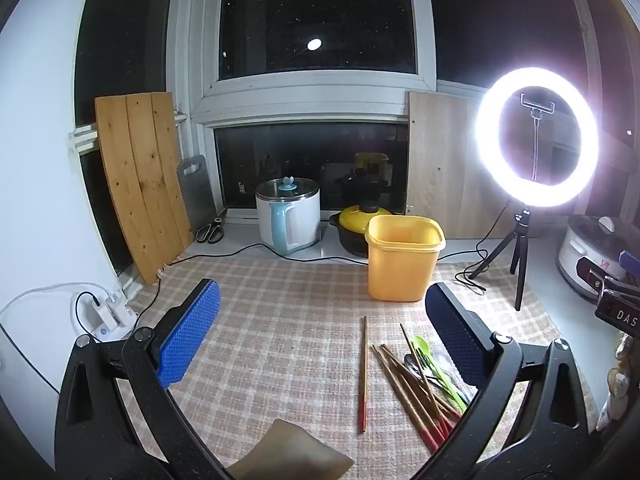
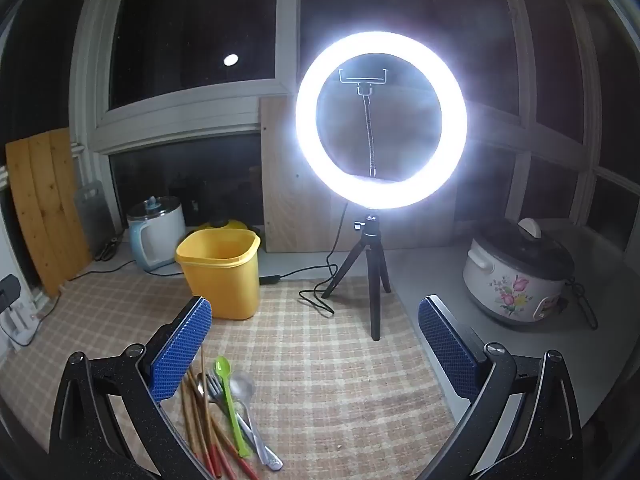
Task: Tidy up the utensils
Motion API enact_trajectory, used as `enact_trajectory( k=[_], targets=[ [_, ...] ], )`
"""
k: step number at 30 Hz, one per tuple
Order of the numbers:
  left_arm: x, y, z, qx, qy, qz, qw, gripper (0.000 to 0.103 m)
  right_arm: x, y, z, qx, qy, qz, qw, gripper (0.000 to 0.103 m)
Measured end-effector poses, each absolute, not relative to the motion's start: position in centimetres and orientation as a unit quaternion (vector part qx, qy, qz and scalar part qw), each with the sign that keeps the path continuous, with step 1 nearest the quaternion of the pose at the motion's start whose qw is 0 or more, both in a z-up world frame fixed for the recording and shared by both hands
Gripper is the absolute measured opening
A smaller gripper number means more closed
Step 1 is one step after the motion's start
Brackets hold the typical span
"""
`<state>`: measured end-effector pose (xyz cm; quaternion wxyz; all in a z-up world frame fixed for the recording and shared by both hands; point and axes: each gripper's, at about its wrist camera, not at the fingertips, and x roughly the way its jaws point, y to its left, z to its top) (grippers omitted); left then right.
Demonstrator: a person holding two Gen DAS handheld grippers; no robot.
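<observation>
Left gripper (image 1: 322, 328) & right gripper (image 2: 314, 344): both spread wide, nothing held. Red-tipped wooden chopsticks (image 1: 412, 396), green plastic spoon (image 2: 228, 396), metal fork (image 2: 216, 386) piled on checked cloth, near yellow plastic bin (image 1: 404, 264). Rec: lift single stray chopstick (image 1: 363, 376) first, mid-shaft, then drop upright in bin.

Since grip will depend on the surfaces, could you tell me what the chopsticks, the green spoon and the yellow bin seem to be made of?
Chopsticks: probably wood or bamboo, matte brown with red-painted ends. Green spoon: likely plastic, uniform bright colour. Yellow bin: plastic, smooth moulded rim.
</observation>
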<state>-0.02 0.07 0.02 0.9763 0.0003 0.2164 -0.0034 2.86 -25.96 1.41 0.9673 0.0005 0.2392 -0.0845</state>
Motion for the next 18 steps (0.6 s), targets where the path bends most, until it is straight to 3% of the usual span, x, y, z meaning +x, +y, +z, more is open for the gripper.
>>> enact_trajectory(
  k=[18],
  targets=[
    [-0.28,0.39,-0.06,0.003,0.212,-0.001,0.977,0.103,2.93,-25.78,1.36,0.002,0.236,-0.084,0.968,0.102]
  ],
)
